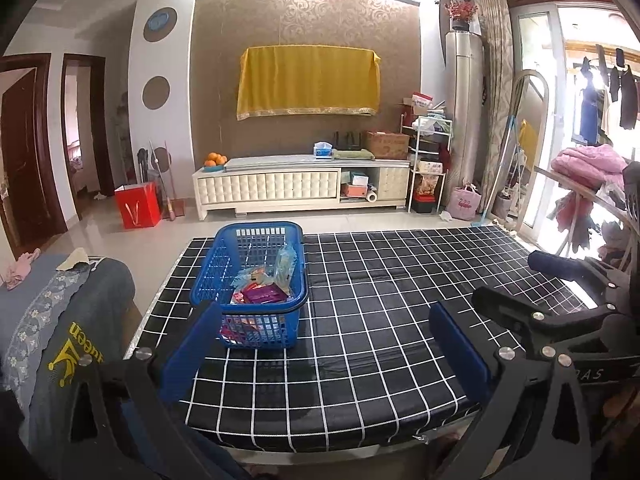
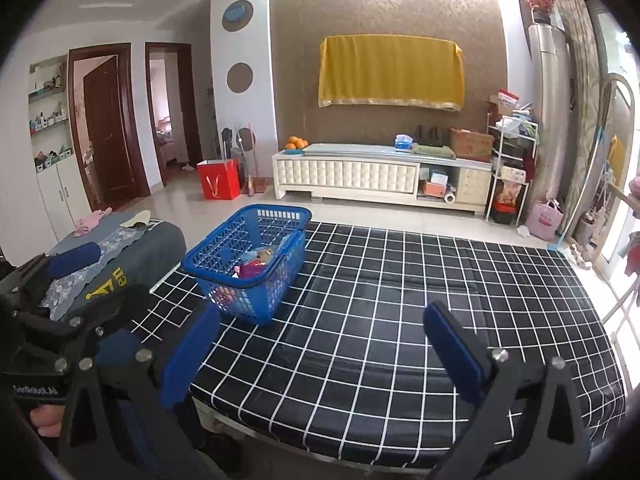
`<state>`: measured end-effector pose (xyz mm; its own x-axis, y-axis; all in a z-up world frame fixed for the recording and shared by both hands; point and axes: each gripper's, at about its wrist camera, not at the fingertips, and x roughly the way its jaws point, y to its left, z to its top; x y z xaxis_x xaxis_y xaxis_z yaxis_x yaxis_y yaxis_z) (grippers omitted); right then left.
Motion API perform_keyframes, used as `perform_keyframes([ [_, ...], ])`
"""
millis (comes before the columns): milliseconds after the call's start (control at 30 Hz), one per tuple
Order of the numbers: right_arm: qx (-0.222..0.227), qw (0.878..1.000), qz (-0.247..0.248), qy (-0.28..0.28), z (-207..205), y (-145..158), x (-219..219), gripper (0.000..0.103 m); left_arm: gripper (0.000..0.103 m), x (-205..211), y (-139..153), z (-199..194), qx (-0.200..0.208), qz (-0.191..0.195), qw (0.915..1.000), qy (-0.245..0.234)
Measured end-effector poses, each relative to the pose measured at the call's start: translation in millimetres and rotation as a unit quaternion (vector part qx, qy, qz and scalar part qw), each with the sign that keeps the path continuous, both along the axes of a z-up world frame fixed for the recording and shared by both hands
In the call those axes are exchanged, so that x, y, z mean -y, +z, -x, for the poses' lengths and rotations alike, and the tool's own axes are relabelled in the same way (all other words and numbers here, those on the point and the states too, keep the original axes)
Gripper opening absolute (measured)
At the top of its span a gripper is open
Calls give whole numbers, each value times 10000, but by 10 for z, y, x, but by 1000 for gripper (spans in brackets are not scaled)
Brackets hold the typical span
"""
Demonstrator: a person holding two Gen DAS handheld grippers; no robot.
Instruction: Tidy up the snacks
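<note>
Snacks: colourful wrapped snack packets (image 1: 262, 294) lay piled inside a blue plastic lattice basket (image 1: 252, 284).
Basket: it stood on the left part of a table covered in black cloth with a white grid (image 1: 380, 300), near a grey cushioned seat (image 1: 72, 312).
Left gripper (image 1: 324, 350): blue-padded jaws stood wide apart, holding nothing, above the table's near edge.
Right gripper (image 2: 320, 354): jaws likewise wide and empty, well apart from the basket.

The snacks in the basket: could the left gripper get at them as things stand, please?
Probably yes: the left gripper is open, the basket has no lid, and the snacks lie exposed straight ahead.
</note>
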<state>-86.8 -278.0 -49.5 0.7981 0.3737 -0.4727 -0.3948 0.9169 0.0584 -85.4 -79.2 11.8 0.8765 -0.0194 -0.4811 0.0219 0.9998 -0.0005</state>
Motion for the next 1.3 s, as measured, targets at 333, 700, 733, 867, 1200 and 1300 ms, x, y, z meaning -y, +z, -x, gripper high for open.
perform_keyframes([
  [333,3,10000,-9,-6,18,8,11,103,103,-23,2,-6,-3,-8,10000,36],
  [700,-38,10000,-23,-29,14,13,34,103,103,-29,-18,-20,-58,41,10000,12],
  [733,-40,10000,-19,-34,14,15,36,103,103,-26,-21,-23,-64,44,10000,11],
  [867,-57,10000,-24,-22,16,8,36,103,103,-35,-32,-13,-72,95,9999,16],
  [1200,-72,10000,2,-43,4,-15,18,103,103,-68,-38,-34,-101,120,9999,27],
  [1300,-77,10000,-2,-41,3,-14,19,103,103,-67,-39,-32,-110,114,9999,26],
])
